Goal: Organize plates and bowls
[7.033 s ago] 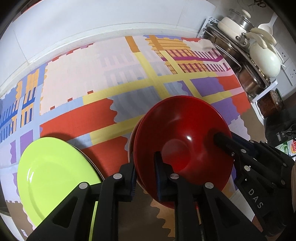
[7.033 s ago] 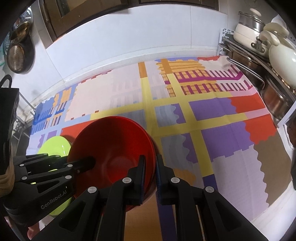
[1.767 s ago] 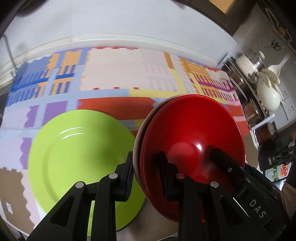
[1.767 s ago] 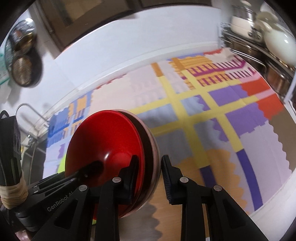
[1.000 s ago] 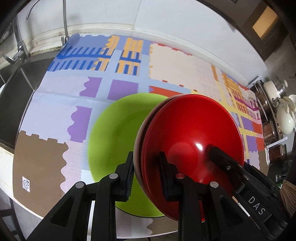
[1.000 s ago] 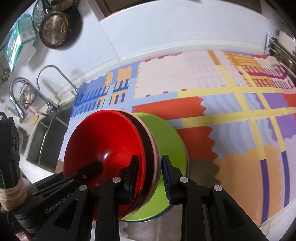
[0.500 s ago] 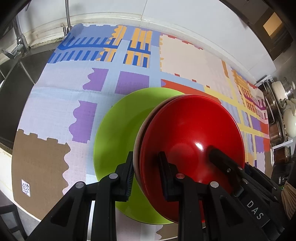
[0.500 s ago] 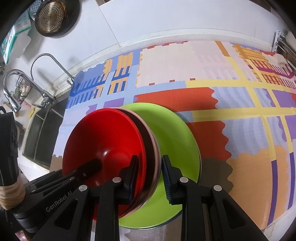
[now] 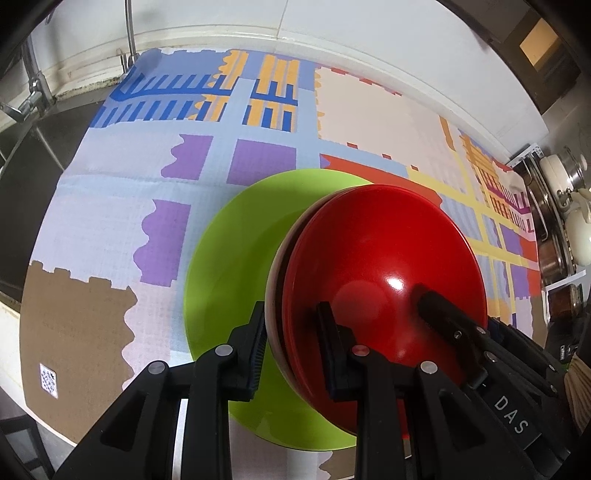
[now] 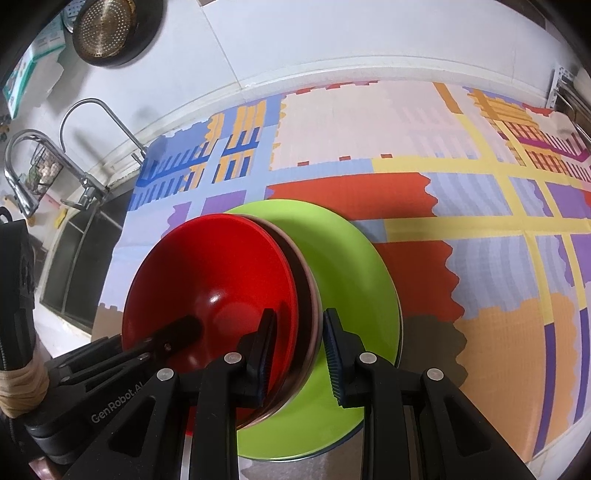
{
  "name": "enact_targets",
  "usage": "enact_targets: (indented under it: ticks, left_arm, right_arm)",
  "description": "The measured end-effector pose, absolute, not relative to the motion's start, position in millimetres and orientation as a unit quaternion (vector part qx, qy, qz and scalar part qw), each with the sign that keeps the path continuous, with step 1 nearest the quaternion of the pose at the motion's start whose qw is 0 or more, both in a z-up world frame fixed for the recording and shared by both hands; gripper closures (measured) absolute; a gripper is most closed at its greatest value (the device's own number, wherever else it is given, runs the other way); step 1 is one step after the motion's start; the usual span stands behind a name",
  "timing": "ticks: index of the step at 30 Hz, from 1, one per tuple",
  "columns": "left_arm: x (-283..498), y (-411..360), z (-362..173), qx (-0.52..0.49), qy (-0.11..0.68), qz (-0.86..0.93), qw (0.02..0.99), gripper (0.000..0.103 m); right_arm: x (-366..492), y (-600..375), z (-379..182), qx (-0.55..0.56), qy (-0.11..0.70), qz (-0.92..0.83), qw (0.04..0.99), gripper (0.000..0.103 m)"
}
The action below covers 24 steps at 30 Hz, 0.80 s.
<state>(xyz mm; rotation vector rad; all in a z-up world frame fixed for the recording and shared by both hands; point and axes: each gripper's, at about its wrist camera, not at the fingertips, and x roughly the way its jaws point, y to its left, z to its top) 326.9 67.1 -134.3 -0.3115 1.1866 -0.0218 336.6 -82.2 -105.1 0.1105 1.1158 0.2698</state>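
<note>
Left tongs point(image 9: 291, 339): jaws astride the near-left rim of the stacked red bowls point(image 9: 384, 280), opening slightly at this moment, one finger inside the top bowl and one outside the stack; the pads appear to be on the rim. Right tongs point(image 10: 299, 347): jaws pinching the opposite rim of the same stack, one finger inside the red top bowl and one outside against the brownish lower bowl point(image 10: 308, 291). Each pair of tongs shows in the other's view reaching into the bowl.

The stack sits tilted between the two tongs, over the green plate point(image 9: 236, 251). Whether its underside touches the plate cannot be told. The green plate lies flat on the surface, towards the left half and near the front edge; a darker rim shows beneath its near edge in the right wrist view.

Surface: covered by a patterned cloth point(image 10: 369, 122) with blocks of purple, red, pale pink, blue and brown and crossing yellow bands. A small printed code patch point(image 9: 48, 379) sits on the brown block at the near-left corner.

Room: white wall panels run along the far edge. Left of the surface is a steel sink point(image 10: 77, 254) with two curved taps point(image 10: 33, 162). A dark round strainer pan point(image 10: 110, 29) hangs on the wall above it. At the far right stands a rack with steel pots and cream-coloured lidded cookware point(image 9: 569, 206).
</note>
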Motion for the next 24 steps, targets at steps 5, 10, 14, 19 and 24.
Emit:
enact_targets:
  ticks: [5,10,14,19,24]
  left_arm:
    - [319.3,70.9,-121.7,-0.109,0.533,0.019,0.839,0.051]
    - [296.1,73.8,-96.5,-0.072,0.484,0.041,0.871,0.038]
    - [269.6,72.2,-75.4,-0.049,0.442,0.052,0.894,0.027]
    - [228.3,70.9,-57.1,-0.024,0.395,0.054,0.917,0.020]
    - [183.9,65.1,-44.6,-0.011,0.358,0.037,0.933,0.013]
  right_arm:
    - [332.5,-82.6,-101.9,0.038,0.511,0.122,0.850,0.066]
    - [318.9,-89.7,-86.1,0.024,0.477,0.093,0.874,0.050]
    - [297.1,-95.5,-67.9,0.026,0.447,0.085,0.890,0.038]
    - [257.2,-102.7,-47.8,0.031,0.403,0.061,0.913,0.024]
    - [208.8,-107.6,-29.9,0.020,0.354,0.031,0.934,0.015]
